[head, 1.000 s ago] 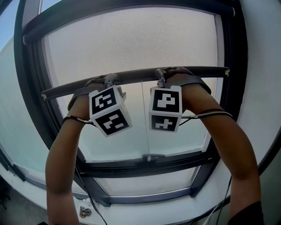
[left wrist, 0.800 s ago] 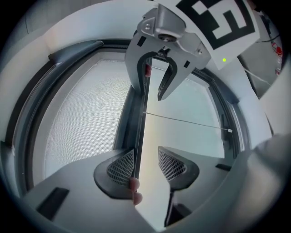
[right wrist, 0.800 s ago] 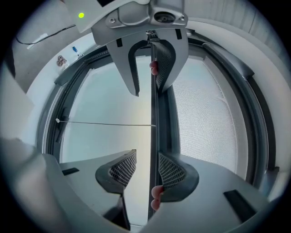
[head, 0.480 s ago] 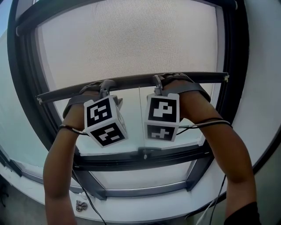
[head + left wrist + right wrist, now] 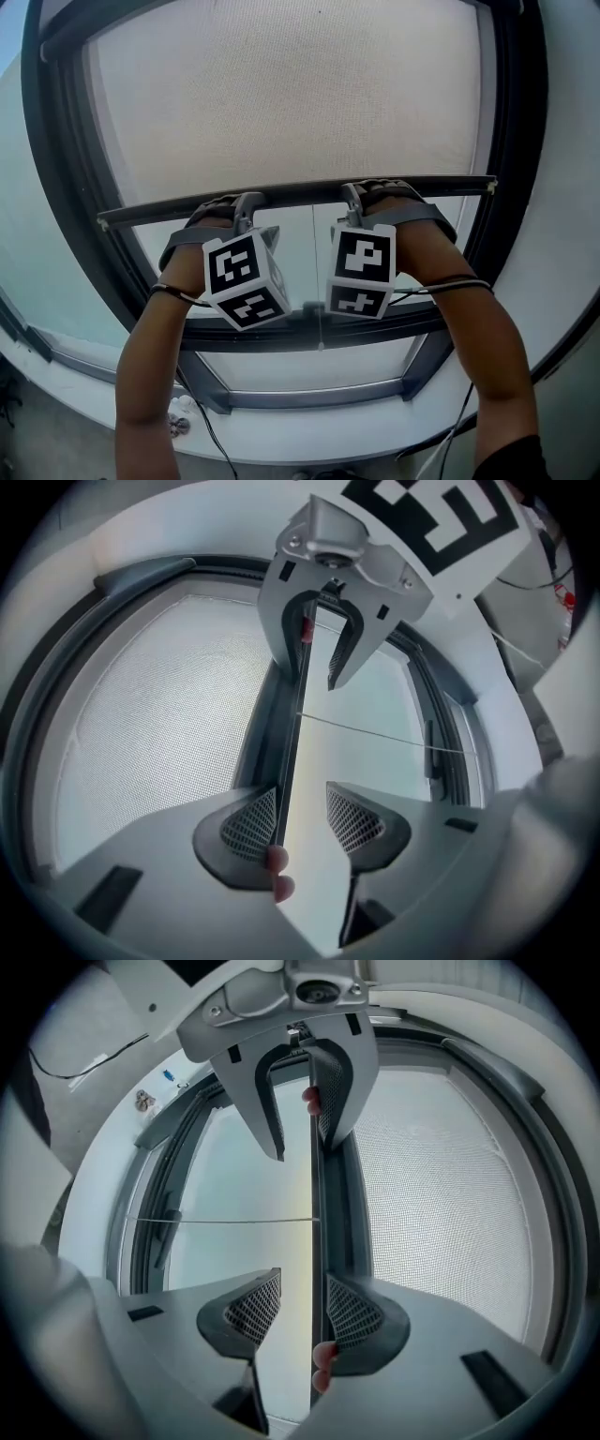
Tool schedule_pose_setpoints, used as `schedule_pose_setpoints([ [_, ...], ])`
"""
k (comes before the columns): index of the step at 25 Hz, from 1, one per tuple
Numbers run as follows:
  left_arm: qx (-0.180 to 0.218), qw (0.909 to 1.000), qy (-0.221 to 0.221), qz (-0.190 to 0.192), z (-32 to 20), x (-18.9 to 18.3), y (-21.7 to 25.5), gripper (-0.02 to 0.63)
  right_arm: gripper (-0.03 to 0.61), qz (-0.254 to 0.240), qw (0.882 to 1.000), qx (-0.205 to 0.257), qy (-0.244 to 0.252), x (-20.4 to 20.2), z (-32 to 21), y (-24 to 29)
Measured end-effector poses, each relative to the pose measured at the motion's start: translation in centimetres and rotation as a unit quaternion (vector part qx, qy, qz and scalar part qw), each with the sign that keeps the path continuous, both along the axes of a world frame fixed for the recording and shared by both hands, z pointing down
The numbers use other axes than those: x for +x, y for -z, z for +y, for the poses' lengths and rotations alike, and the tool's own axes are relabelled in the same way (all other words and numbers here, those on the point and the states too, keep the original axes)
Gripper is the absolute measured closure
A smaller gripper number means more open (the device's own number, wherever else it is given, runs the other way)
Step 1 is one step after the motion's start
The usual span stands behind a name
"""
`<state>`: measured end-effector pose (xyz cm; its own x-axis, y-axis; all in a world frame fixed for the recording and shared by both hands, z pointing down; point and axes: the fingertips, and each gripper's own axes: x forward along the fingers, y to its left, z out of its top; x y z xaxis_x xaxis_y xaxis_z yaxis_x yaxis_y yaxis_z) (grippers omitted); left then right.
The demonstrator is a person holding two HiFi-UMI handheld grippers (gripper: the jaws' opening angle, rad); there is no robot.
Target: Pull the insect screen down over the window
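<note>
Head view: insect screen [image 5: 281,103] drawn over upper part of window [image 5: 307,262], its bottom bar [image 5: 300,192] well above lower window frame [image 5: 309,330]; pull-down judged as not yet finished. Left tongs [image 5: 300,819] and right tongs [image 5: 302,1309] both wide, bar passed between jaws, lying against one jaw only, not clamped. Bar to be pulled straight down, both ends held level, so screen is not skewed. Slipping off thin bar is judged main risk.
</note>
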<state>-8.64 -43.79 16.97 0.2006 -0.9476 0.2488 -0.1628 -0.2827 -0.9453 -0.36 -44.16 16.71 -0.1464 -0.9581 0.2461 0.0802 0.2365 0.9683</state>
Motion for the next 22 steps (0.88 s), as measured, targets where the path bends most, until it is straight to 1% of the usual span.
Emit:
schedule_pose_setpoints([
  [2, -0.009, 0.9999, -0.003, 0.009, 0.1, -0.1, -0.2, 0.445, 0.426, -0.009, 1.0, -0.003, 0.003, -0.2, 0.1, 0.0],
  [5, -0.023, 0.9997, -0.003, 0.009, 0.0, -0.2, -1.6, 0.445, 0.426, -0.031, 0.999, -0.019, 0.011, -0.4, 0.0, -1.3],
  [8, -0.036, 0.9994, -0.001, 0.001, 0.0, 0.7, -5.7, 0.445, 0.426, -0.039, 0.998, -0.037, 0.015, 0.5, 0.2, -5.5],
  [10, -0.036, 0.9993, -0.002, -0.002, 0.7, 2.0, -8.9, 0.445, 0.426, -0.041, 0.998, -0.034, 0.016, 1.8, 0.8, -8.8],
  [12, -0.038, 0.9993, -0.004, 0.007, 0.9, 2.3, -10.9, 0.445, 0.426, -0.043, 0.999, -0.028, 0.016, 2.0, 1.0, -11.0],
  [15, -0.053, 0.9982, -0.009, 0.029, 0.6, 1.4, -11.8, 0.445, 0.426, -0.066, 0.997, -0.042, 0.024, 1.0, 0.6, -11.8],
  [17, -0.063, 0.9976, -0.01, 0.026, 0.5, 1.0, -11.9, 0.445, 0.426, -0.085, 0.994, -0.061, 0.027, 0.5, 0.5, -11.6],
  [20, -0.091, 0.9957, -0.009, 0.014, 0.4, 0.7, -12.8, 0.445, 0.428, -0.071, 0.993, -0.09, 0.025, 0.3, 0.6, -12.3],
  [22, -0.099, 0.9951, -0.005, 0.01, 0.4, 0.5, -13.3, 0.445, 0.428, -0.065, 0.993, -0.1, 0.027, 0.1, 0.7, -12.7],
])
